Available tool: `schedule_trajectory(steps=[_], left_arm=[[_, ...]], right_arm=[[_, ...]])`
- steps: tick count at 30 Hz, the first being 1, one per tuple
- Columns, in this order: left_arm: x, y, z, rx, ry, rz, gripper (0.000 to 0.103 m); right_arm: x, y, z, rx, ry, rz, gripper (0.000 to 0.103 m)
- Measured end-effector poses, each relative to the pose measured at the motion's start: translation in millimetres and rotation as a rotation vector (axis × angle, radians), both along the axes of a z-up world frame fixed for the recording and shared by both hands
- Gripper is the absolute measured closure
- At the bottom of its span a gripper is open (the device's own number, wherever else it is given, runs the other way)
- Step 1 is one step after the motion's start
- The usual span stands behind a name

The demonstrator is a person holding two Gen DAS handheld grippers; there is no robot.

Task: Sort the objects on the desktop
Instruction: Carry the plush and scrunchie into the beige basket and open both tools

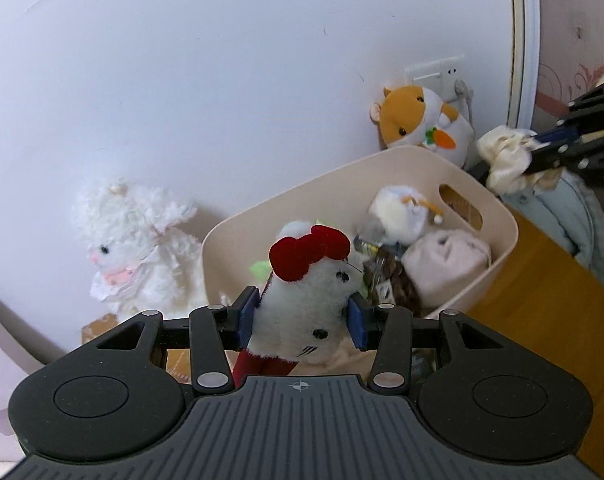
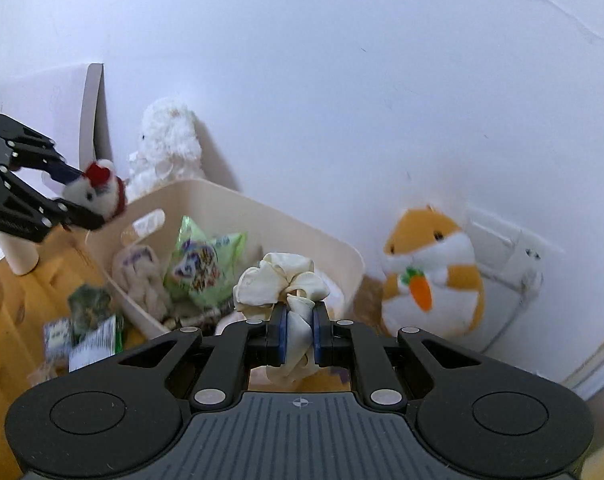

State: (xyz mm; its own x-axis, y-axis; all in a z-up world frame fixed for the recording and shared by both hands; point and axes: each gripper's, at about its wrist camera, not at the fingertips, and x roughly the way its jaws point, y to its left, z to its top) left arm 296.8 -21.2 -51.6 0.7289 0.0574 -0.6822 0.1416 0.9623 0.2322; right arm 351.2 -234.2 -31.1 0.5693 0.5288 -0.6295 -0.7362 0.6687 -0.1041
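**Both grippers loaded, bin next**

In the left wrist view, the white lamb plush (image 1: 136, 240) sits at left; the left gripper (image 1: 302, 320) at lower centre has its fingers clamped on the red-bowed cat plush (image 1: 310, 296), just short of the cream bin (image 1: 498, 216). At the right edge, the right gripper (image 1: 542, 148) pinches the cream scrunchie (image 1: 502, 160) above the rim. The step looks like delivery: each load needs carrying over the bin, then releasing. Only the right wrist view shows snack packets (image 2: 90, 320) lying lower left, outside the bin

Bin (image 1: 498, 216) on desk (image 1: 542, 300); lamb toy (image 1: 138, 248) left, hamster toy (image 1: 418, 120) behind.
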Motion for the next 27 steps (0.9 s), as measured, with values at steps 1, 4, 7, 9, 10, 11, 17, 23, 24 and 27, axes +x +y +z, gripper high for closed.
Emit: schedule_trajectory(steps=[1,4,7,9,10,11,17,23,24,27], left_arm=[[5.0,-2.9,-1.8,0.000,0.000,-0.001,0.056],[18.9,-8.8,-7.9,-0.011,0.002,0.023,0.056],[33.0,-10.7,-17.5,-0.031,0.019,0.075,0.056],[41.3,-9.3,-26.9,-0.042,0.038,0.120,0.056],[45.0,-7.8,-33.4,-0.045,0.051,0.144,0.056],[47.6,-5.8,-38.8,-0.050,0.063,0.163,0.056],[50.3,6.4,-58.8,-0.112,0.120,0.226,0.047],[43.2,6.8,-52.6,-0.130,0.085,0.225,0.021],[43.0,6.3,-51.7,-0.127,0.087,0.229,0.021],[37.5,4.3,-47.1,-0.124,0.065,0.229,0.021]], right_arm=[[1.4,6.3,-0.6,0.000,-0.002,0.001,0.091],[8.8,24.4,-7.2,0.023,0.022,-0.025,0.091],[15.9,43.6,-20.4,0.029,0.053,-0.066,0.091],[17.8,52.2,-31.0,0.012,0.071,-0.081,0.090],[19.5,55.2,-36.5,0.004,0.083,-0.094,0.089],[22.0,56.6,-42.1,0.003,0.101,-0.111,0.088],[25.1,52.7,-62.8,0.014,0.161,-0.150,0.071],[11.9,51.7,-59.7,0.005,0.118,-0.078,0.032],[9.5,51.5,-58.1,0.002,0.116,-0.072,0.029],[1.2,48.8,-52.6,-0.005,0.096,-0.054,0.023]])
